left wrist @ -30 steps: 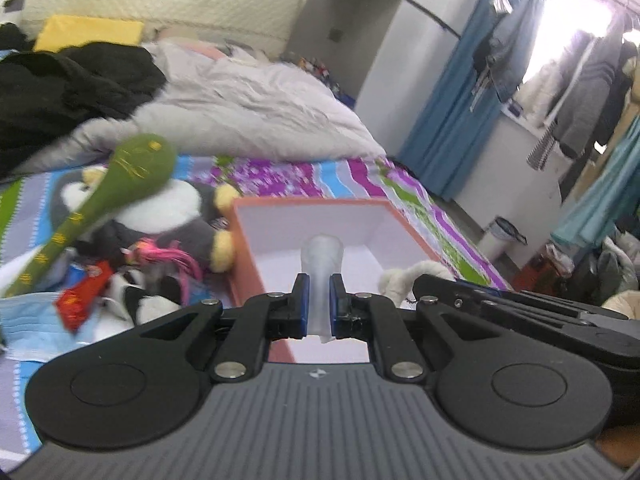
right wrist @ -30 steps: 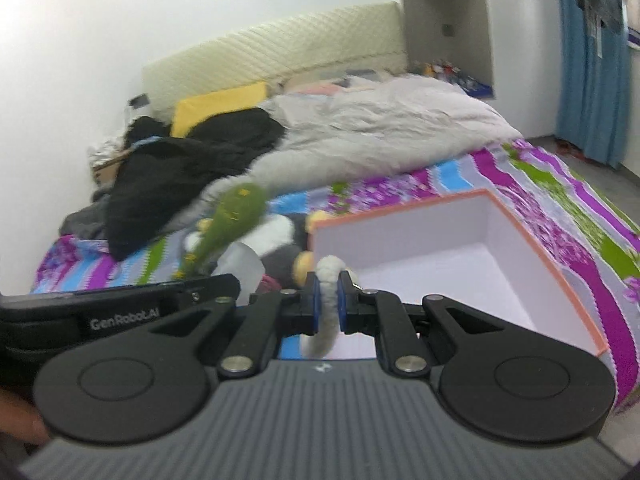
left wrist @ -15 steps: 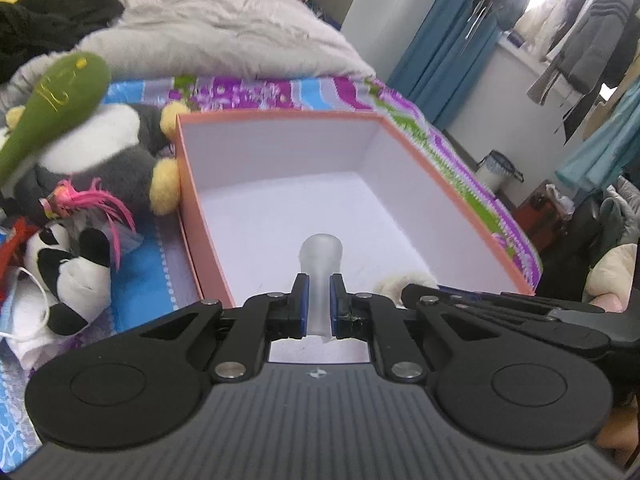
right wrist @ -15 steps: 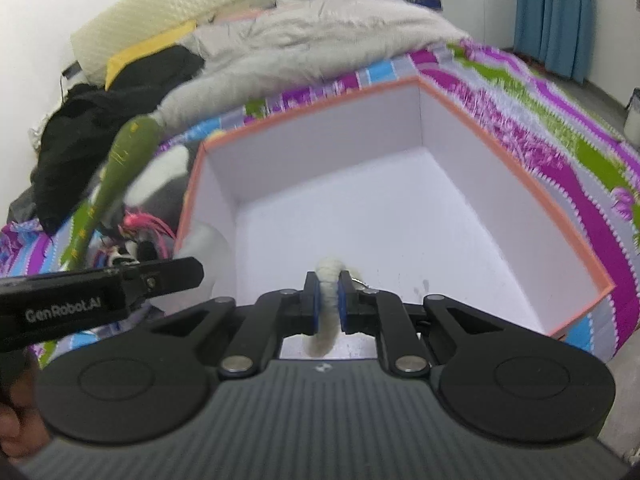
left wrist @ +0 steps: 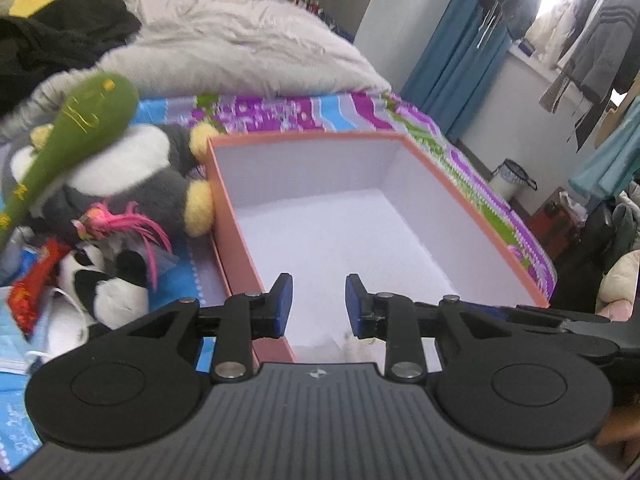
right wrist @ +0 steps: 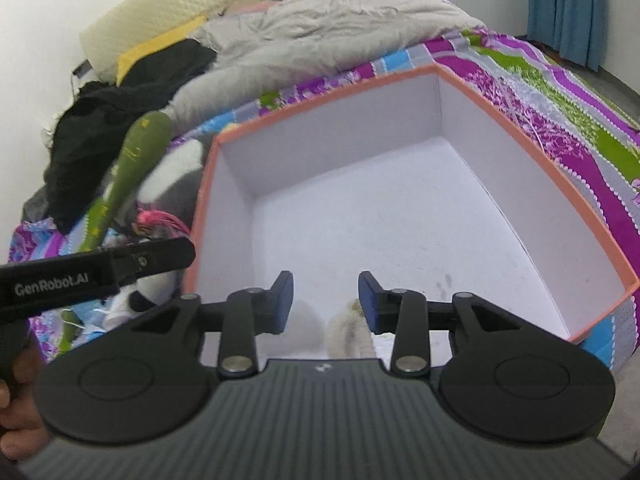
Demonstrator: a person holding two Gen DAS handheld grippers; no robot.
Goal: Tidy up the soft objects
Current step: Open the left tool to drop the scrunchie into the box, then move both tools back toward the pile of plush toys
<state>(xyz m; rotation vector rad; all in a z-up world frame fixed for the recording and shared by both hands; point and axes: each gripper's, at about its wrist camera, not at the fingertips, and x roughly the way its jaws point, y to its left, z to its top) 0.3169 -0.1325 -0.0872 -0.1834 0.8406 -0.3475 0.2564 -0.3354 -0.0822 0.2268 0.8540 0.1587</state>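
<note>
Left gripper (left wrist: 316, 300) and right gripper (right wrist: 325, 300): jaws just parted, nothing pinched; pale plush toy (right wrist: 348, 336) dropping free at near end of orange box (right wrist: 520, 152). Best lifted straight up, clear of the box rim. Beside box: penguin plush (left wrist: 132, 184), green plush club (left wrist: 76, 128), panda plush (left wrist: 104, 284), still unsorted.

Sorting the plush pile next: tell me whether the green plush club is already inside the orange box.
No: the green plush club lies on the stuffed toys left of the orange box, outside its wall.
</note>
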